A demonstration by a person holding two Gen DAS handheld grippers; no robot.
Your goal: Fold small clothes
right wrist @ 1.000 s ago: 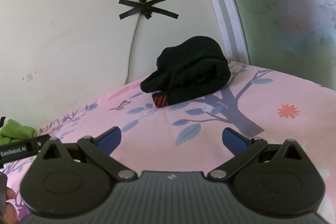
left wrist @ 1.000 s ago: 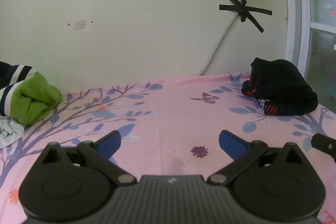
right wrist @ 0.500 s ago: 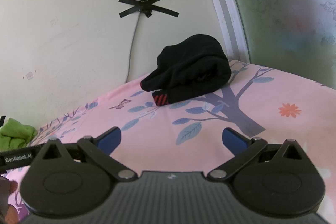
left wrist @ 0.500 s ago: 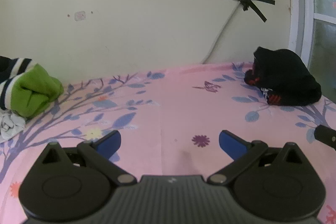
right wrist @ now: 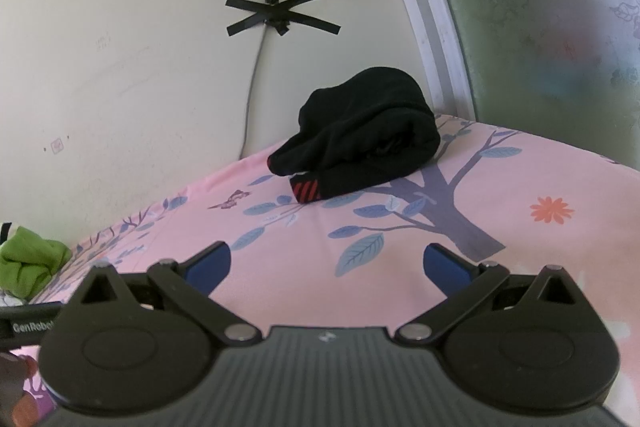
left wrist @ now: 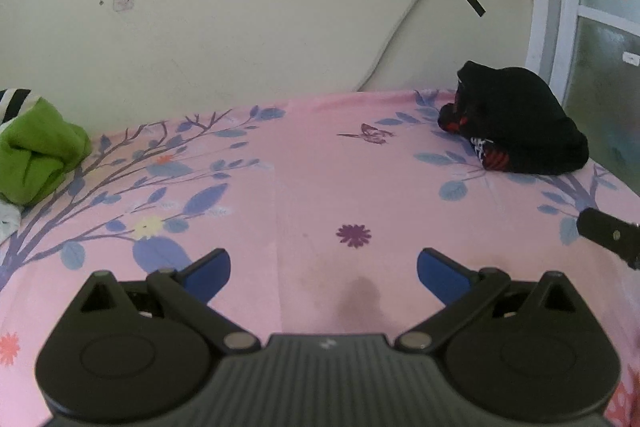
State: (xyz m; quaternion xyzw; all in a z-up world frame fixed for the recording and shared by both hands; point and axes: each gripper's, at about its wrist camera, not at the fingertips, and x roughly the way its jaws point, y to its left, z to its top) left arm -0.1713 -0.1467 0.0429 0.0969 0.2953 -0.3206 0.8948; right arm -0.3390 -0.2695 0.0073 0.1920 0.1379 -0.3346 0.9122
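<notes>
A pink floral bed sheet [left wrist: 320,167] meets a cream wall [left wrist: 240,27]. The folded black garment [right wrist: 360,139] lies by the window frame [right wrist: 436,27], green clothes [left wrist: 36,151] far left. Both the left gripper [left wrist: 323,267] and right gripper [right wrist: 326,263] hold their jaws wide apart, empty.

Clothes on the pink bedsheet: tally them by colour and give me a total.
Black: 1, the black bundle with red stripes by the window.
Green: 1, the green garment at the far left.
White: 1, a white piece at the left edge, barely in view.
Total: 3. A striped edge behind the green one may be a separate item; cannot tell.
</notes>
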